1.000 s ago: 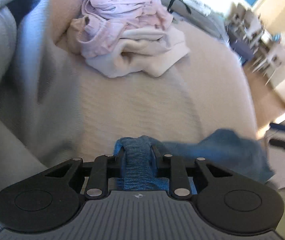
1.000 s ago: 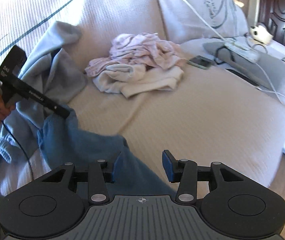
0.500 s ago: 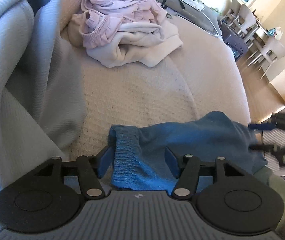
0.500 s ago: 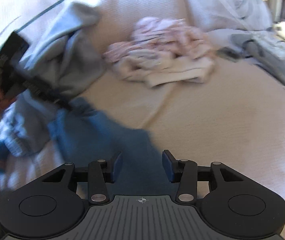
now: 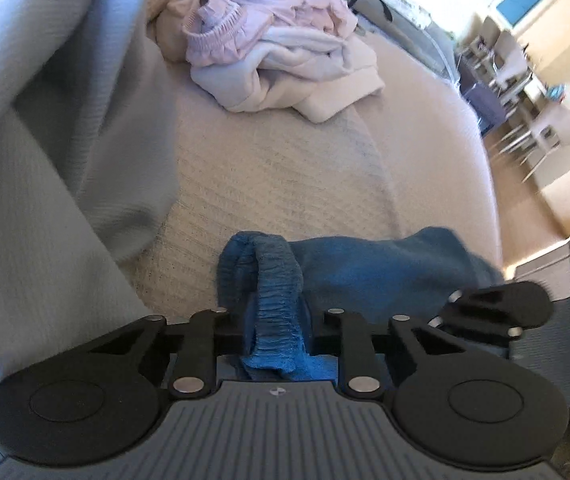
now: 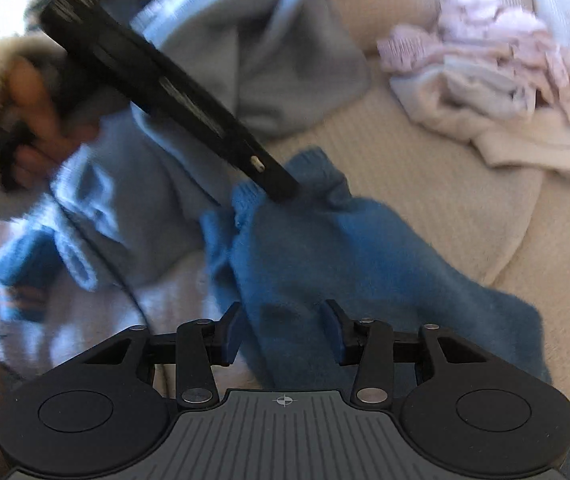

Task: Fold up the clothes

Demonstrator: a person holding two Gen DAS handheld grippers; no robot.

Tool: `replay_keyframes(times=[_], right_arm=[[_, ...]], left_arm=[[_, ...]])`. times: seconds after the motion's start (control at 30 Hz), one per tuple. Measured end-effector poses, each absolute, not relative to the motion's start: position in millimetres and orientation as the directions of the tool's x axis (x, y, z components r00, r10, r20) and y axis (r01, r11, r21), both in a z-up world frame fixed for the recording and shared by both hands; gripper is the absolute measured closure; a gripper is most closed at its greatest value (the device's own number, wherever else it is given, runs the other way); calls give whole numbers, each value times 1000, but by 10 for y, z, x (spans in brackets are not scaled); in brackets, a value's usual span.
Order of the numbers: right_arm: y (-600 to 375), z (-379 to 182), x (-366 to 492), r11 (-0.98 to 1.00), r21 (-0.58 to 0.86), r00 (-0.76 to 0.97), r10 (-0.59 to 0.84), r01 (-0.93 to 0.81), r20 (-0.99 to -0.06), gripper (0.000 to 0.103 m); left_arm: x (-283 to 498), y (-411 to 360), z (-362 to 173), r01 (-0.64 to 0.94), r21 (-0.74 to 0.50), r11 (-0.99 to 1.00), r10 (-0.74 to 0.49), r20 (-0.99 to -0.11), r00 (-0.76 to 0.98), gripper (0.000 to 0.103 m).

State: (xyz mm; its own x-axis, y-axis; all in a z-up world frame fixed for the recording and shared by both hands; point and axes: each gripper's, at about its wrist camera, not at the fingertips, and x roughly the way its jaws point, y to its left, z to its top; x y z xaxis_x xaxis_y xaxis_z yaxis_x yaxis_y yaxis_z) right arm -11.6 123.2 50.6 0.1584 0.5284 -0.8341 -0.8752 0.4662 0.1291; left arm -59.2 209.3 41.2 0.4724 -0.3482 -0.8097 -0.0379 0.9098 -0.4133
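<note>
With the left tongs [image 5: 275, 332] closing on the ribbed cuff of the blue garment [image 6: 349, 248] on the bed [image 5: 285, 184], right tongs [image 6: 283, 334] closing astride its 6 o'clock end, spreading appears under way; next, secure that end.

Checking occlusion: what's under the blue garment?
The blue garment lies on beige bedding, its left edge near the light-blue garment. Anything beneath it is hidden.

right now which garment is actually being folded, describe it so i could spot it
On the cream ribbed bedspread, look at the near edge, below the pale pink and white clothes pile and beside the light grey-blue hoodie. The deep blue fuzzy garment lies there, its ribbed elastic cuff pinched in the closing left tool; it is the only dark, saturated piece.
</note>
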Motion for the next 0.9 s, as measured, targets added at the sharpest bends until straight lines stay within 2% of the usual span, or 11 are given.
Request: replay_keyframes(times=[0.03, 0.07, 0.2, 0.37, 0.43, 0.5, 0.53, 0.6, 0.77, 0.87, 0.9], right_arm=[[1214, 505, -103, 473, 138, 155, 529, -870, -834, 91], [1196, 504, -90, 480, 146, 152, 530, -865, -834, 96], [1072, 651, -68, 463, 216, 100, 567, -859, -818, 98], [1085, 511, -86, 473, 205, 78, 513, -857, -855, 98], [1098, 427, -119, 484, 183, 91, 487, -856, -868, 98], [1085, 420, -159, 491, 171, 107, 487, -854, -867, 97], [1067, 458, -167, 495, 173, 117, 500, -851, -858, 94], [1034, 551, -191, 493, 167, 136, 520, -854, -843, 91], [902, 714, -211, 504, 164, 153, 529, -848, -835, 91], [802, 725, -212, 528, 147, 174, 511, -837, -842, 91], [773, 726, -205, 538, 142, 181, 504, -831, -845, 90]], left_arm=[[-617, 2106, 449, -36, -410, 911, -345, -810, 473, 88], [-643, 2118, 489, -34, -403, 914, -341, -812, 474, 90], [-720, 2158, 537, -52, -382, 923, -322, -838, 441, 91], [-752, 2131, 424, -52, -359, 932, -310, -861, 403, 91], [-760, 2120, 431, -44, -366, 930, -316, -853, 415, 86], [-766, 2126, 483, -35, -380, 924, -328, -836, 439, 72], [-750, 2122, 498, -30, -378, 925, -327, -834, 445, 61], [-715, 2114, 525, -21, -373, 928, -323, -830, 456, 58], [-656, 1979, 416, 19, -348, 937, -323, -847, 421, 72], [-666, 1942, 364, 33, -352, 935, -335, -853, 401, 91], [-686, 1945, 378, 34, -357, 934, -340, -852, 398, 94]])
